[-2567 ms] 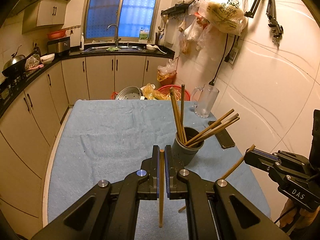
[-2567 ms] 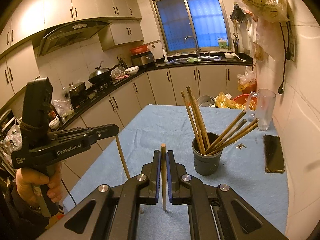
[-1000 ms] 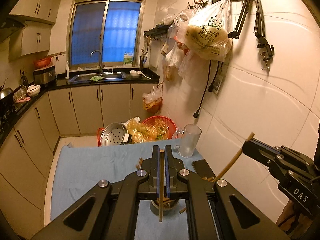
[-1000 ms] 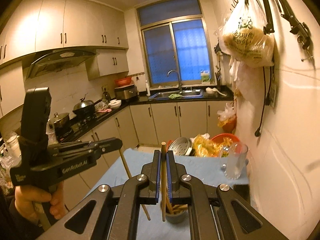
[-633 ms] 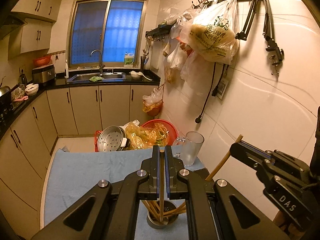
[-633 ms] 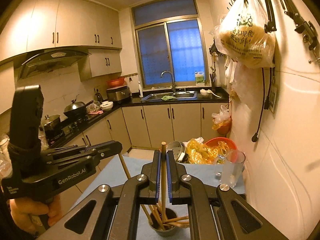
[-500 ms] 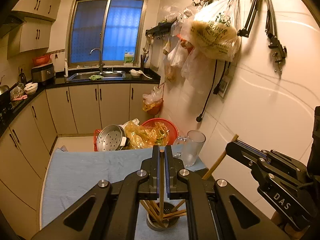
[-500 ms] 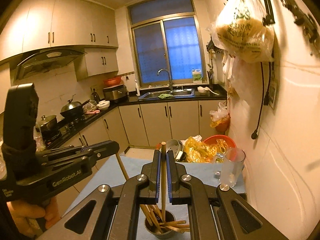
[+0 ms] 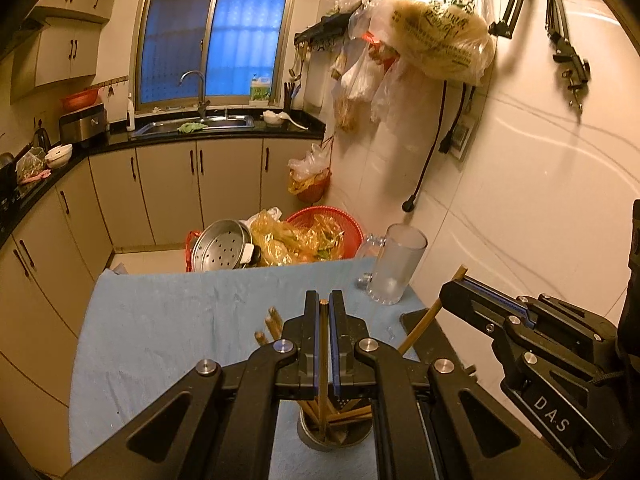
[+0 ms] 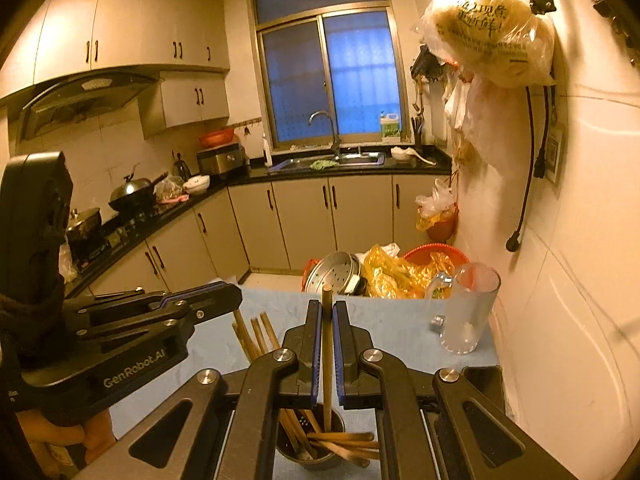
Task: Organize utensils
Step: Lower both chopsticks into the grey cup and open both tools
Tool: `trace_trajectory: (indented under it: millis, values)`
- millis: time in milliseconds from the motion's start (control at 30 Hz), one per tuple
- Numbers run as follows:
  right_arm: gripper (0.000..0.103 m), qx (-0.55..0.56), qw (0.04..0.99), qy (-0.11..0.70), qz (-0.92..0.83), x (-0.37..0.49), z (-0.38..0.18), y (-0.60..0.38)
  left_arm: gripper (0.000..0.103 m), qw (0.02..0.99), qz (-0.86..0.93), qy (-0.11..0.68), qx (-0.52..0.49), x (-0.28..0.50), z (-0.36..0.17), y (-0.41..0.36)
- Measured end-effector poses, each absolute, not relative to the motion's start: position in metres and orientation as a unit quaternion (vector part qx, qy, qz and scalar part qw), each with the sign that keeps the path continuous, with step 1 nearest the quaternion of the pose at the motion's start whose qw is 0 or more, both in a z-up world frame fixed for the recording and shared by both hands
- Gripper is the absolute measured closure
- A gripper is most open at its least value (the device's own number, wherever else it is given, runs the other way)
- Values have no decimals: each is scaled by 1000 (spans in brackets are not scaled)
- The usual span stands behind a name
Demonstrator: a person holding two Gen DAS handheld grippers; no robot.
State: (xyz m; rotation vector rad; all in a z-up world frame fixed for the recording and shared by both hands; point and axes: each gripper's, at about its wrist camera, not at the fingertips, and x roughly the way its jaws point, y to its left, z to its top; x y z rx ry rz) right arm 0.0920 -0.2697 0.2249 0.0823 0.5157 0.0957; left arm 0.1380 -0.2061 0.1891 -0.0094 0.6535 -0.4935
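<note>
Here the cup (image 10: 310, 446) stands on the blue cloth (image 9: 160, 332), low in both wrist views and partly hidden behind the gripper bodies; only its rim and part of its wall show. Several chopsticks lean inside it, their tops poking up behind the grippers, their lower ends lost in the cup.

The left gripper (image 9: 324, 344) is closed tight on one chopstick (image 9: 322, 364), held upright directly above the cup. Its lower end reaches down into the cup mouth, though whether it touches the bottom cannot be told.

The right gripper (image 10: 327, 344) is likewise clamped on a second chopstick (image 10: 327, 356), upright, its top standing just clear of the fingers and its lower end down inside the cup among the leaning sticks. In the left view this stick shows tilted, with its lower stretch hidden behind the left gripper's body.

Beyond the cup, towards the wall, a glass mug (image 9: 394, 266) sits near the cloth's far corner. Between mug and cup lies a dark phone (image 10: 482, 380), mostly covered by the grippers.

Past the table's far edge, a steamer tray (image 9: 220, 246), yellow bags and a red basket (image 9: 336, 220) are cut off by the cloth's edge.
</note>
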Motion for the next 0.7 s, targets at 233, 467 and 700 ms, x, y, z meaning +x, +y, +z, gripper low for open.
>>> trace_trajectory:
  millis: [233,467,700]
  values:
    - [96,38,960,274,44,94,203,-267,98,917,-232,326,-2,134,169,-202]
    - [96,44,954,296,37,96,183,-274,98,912,-227,340,-19,138,153,-194]
    - [96,49,950,306,33,100,173,-275,98,912,-227,341,-23,136,153,-193]
